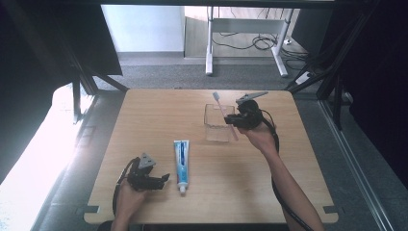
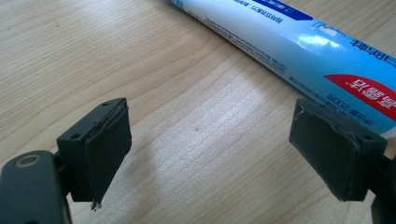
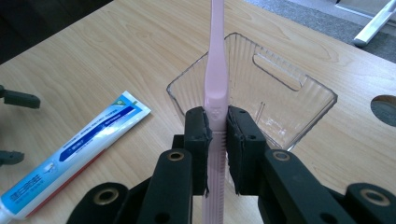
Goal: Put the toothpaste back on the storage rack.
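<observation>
Step in hand: right gripper (image 3: 217, 135) fingers clamped on pink toothbrush (image 3: 216, 70), over clear cup (image 1: 219, 129) at tabletop's 1 o'clock; next, lower it inside; left gripper (image 2: 210, 158) gapes empty beside toothpaste (image 2: 299, 42).

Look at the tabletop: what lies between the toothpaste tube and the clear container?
Nothing: in the high view only bare wooden table separates the toothpaste tube from the clear container. The right gripper view shows the same bare gap.

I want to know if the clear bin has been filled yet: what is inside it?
The clear bin looks empty inside. The pink toothbrush, clamped in the right tool, crosses above it and hides a strip of its floor.
</observation>
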Action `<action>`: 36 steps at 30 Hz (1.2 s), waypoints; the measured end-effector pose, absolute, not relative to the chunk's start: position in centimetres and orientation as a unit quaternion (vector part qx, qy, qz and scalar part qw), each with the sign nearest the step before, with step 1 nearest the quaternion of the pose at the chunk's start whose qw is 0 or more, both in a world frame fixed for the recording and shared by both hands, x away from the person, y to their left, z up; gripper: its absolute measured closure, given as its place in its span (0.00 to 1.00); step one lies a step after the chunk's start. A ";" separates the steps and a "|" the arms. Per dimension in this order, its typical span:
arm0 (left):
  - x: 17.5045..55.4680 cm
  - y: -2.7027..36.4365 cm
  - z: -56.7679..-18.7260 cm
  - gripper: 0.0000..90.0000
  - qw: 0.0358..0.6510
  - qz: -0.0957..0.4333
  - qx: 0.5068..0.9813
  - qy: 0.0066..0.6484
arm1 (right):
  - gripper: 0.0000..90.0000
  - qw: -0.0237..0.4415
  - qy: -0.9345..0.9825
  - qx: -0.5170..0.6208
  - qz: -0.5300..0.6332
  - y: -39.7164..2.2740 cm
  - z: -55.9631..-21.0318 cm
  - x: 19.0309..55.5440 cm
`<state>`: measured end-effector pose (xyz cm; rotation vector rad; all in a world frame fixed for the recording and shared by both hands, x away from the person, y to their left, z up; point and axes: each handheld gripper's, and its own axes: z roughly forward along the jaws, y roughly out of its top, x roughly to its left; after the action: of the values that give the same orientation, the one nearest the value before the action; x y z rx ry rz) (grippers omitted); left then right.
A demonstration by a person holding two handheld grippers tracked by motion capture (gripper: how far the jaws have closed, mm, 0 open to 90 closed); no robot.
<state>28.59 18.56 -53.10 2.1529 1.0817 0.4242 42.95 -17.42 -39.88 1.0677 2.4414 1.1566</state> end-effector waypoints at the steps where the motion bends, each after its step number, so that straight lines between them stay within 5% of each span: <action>1: 28.6 18.6 -53.1 0.15 0.340 0.163 0.827 0.416 | 0.88 0.120 0.835 0.364 0.395 -17.3 -39.9 43.1; 36: 28.7 18.5 -53.2 0.15 0.341 0.162 0.829 0.413 | 0.88 0.152 0.815 0.372 0.419 -14.8 -38.9 47.6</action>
<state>28.66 18.49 -53.17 2.1561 1.0740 0.4221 47.60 -14.81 -38.88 1.0663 2.3382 1.2014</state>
